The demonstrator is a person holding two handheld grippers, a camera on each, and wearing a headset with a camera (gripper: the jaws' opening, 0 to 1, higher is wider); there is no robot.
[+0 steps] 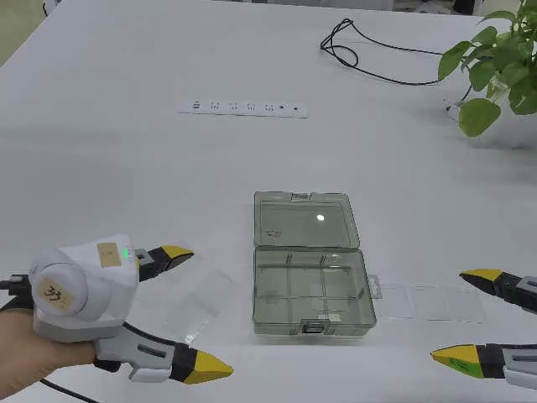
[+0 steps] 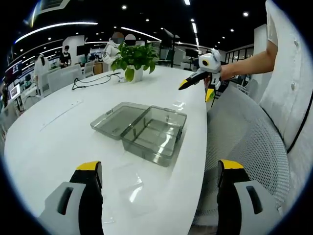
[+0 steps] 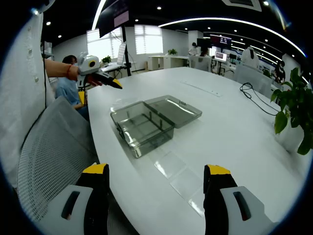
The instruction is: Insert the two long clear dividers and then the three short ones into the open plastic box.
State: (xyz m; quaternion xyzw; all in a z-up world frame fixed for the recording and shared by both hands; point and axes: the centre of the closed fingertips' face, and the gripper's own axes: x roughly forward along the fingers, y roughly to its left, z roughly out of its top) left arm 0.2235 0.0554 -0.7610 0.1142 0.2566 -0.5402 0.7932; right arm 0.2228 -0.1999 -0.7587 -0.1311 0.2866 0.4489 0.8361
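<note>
- Nearest the person, the left gripper [image 1: 191,309] is held wide open, with nothing between its yellow-tipped jaws. The right gripper [image 1: 466,316] is spread just as wide and is empty too.
- The long clear dividers [image 1: 195,295] are laid flat on the white table [image 1: 109,168] just left of the box, right ahead of the left gripper's jaws in its own view [image 2: 131,188]. They're see-through on white, so the edges are barely made out.
- The short dividers [image 1: 430,302] are lined up in a row just right of the box, ahead of the right gripper's jaws [image 3: 177,177].
- The open plastic box [image 1: 312,290] is sat in the middle between the two sets, with its lid [image 1: 305,220] folded back flat on the far side. Faint grid lines are seen in the base, but what they are can't be told.
- Step in hand, as judged: the very first one, a long divider to be picked up. Nothing looks inserted yet.
- Next move, probably: the left jaws get lowered and closed on one sheet's edge. The sheet then gets stood upright and lined up lengthwise with the box. A thin, slick sheet lying flat could easily be pushed along instead of lifted.
- Farther back, a power strip [image 1: 243,107], a black cable [image 1: 361,52] and a potted plant [image 1: 495,63] are left well clear.
</note>
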